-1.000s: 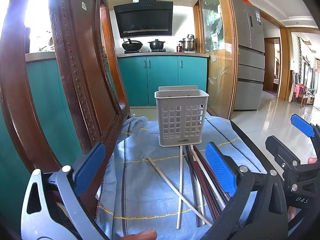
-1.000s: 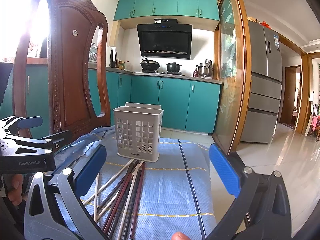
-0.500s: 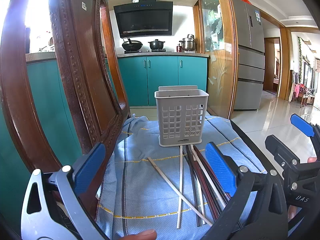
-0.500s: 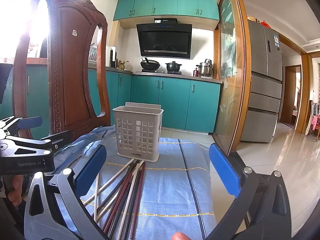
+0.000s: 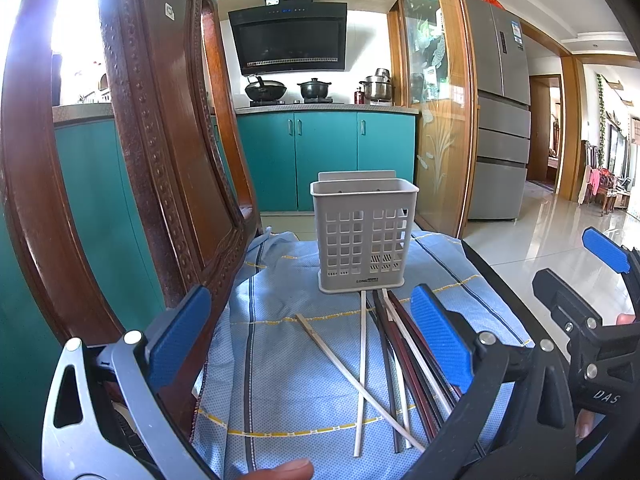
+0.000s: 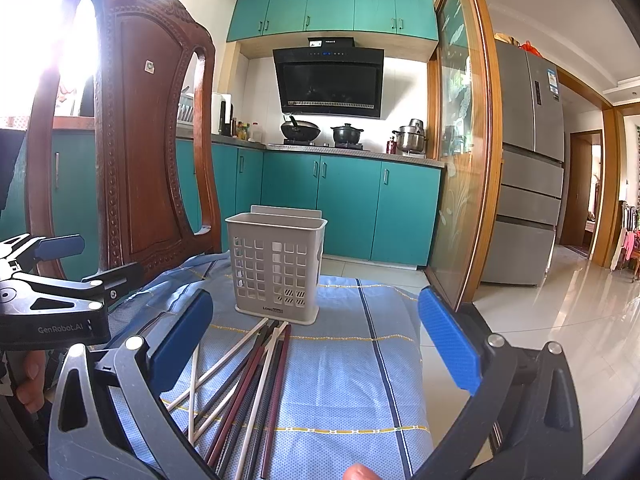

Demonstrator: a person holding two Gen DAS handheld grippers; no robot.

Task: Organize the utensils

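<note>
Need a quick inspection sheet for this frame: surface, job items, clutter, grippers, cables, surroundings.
Surface: blue cloth with yellow and dark stripes, creased at its far left.
Job's things: grey holder upright, looks empty; chopsticks, white, dark and reddish, lie loose on the cloth in front of it, some crossing.
Clutter: nothing seen.
Grippers: left hand-held gripper open, empty; right hand-held gripper open, empty; both short of the chopsticks.
Cables: nothing seen.
Surroundings: wooden chair at left; teal cabinets, pots on the stove, fridge at right.
</note>
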